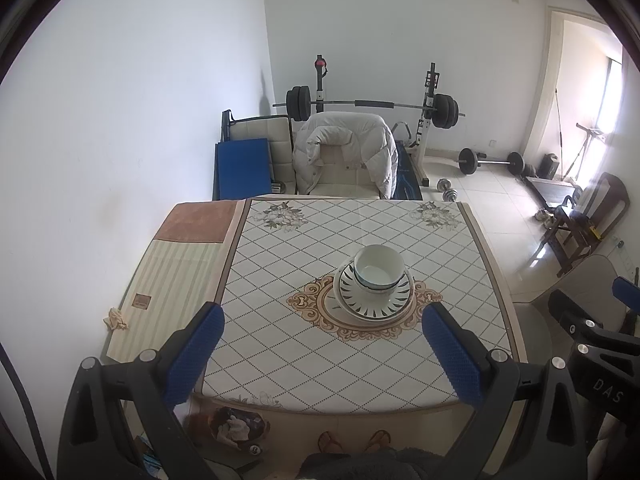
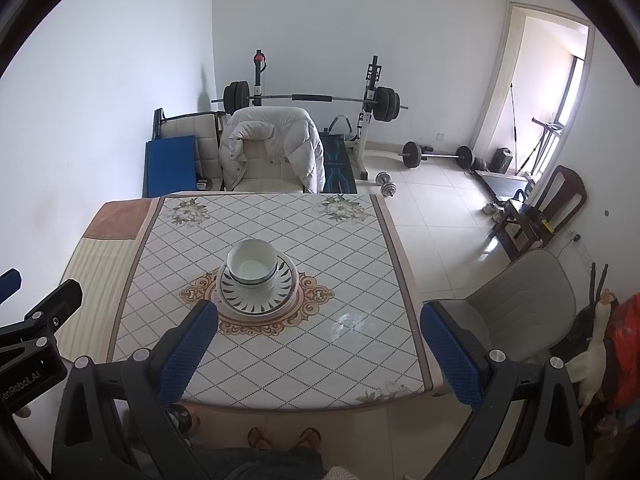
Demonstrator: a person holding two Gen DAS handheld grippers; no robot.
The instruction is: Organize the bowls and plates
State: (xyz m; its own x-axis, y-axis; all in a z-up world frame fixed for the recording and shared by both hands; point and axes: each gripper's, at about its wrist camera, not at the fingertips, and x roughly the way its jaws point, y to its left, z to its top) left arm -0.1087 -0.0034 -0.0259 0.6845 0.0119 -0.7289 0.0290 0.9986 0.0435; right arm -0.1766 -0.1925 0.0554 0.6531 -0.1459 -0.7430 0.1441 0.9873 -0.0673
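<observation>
Both claws hover above the table's near edge, the left gripper (image 1: 322, 328) and right gripper (image 2: 320, 326) each spread wide with nothing between the blue pads. At the tablecloth's (image 1: 304, 352) centre medallion sit two stacked bowls (image 1: 379, 268) on two stacked plates (image 1: 374, 304). Lettering "DAS" and "enRobot.AI" shows on the gripper bodies.

Two stacked bowls (image 1: 379, 266) on two stacked plates (image 1: 376, 304); two chairs (image 2: 520, 300); one table (image 2: 360, 264).
</observation>
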